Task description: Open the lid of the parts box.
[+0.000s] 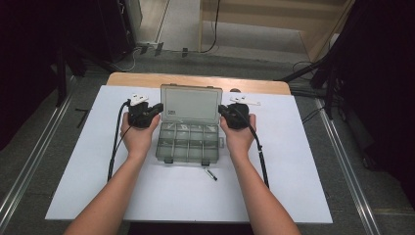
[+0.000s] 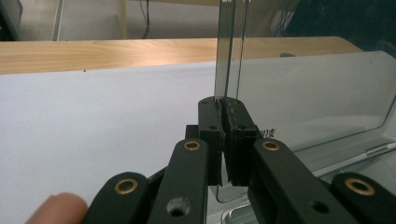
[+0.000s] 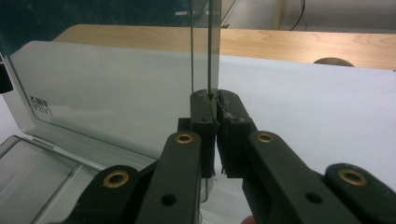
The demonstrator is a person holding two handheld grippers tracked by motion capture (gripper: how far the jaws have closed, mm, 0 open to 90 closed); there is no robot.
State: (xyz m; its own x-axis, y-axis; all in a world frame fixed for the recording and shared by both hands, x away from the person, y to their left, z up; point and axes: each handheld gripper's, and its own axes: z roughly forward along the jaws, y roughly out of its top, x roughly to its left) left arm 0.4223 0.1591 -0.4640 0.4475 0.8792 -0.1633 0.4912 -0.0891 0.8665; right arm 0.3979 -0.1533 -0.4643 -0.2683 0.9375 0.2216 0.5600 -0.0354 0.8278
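Clear plastic compartment box (image 1: 188,143) sits mid-tabletop (image 1: 73,166) on the white sheet, lid (image 1: 191,104) raised upright. Left tool (image 1: 157,108) is pinching the lid's left edge, right tool (image 1: 221,109) pinching its right edge, jaws pressed onto the plastic. A small black-tipped pin (image 1: 211,175) lies just in front of the box, apart from both hands.

A compartment box (image 1: 187,143) sits at the centre of a sheet-covered table (image 1: 78,186), its lid (image 1: 191,104) standing upright behind the tray. The left gripper (image 1: 155,108) is clamped on the lid's left edge and the right gripper (image 1: 221,109) on its right edge. A small pen-like item (image 1: 211,175) lies on the sheet just in front of the box.
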